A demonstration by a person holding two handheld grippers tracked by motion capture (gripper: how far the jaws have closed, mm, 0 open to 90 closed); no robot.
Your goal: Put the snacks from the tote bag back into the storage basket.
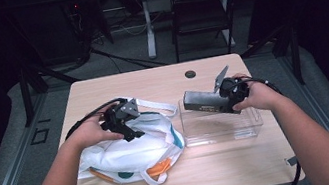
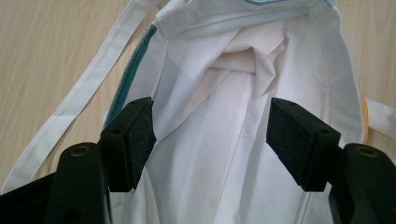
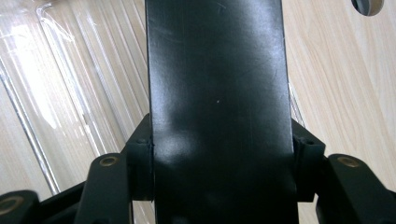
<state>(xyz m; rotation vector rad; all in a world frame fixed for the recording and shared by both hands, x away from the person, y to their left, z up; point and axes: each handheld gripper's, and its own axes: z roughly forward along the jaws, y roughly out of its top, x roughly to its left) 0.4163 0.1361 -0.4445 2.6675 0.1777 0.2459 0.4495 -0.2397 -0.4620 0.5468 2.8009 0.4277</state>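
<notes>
Two tools, right tool clamped on black box over clear tray, left tool wide over white bag

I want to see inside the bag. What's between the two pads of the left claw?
White cloth of the bag lies between the pads of the left claw. They stand apart, not pinching it, as the left gripper view shows.

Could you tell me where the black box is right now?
In the high view, the black box is clamped in the right gripper, above the clear tray.
</notes>
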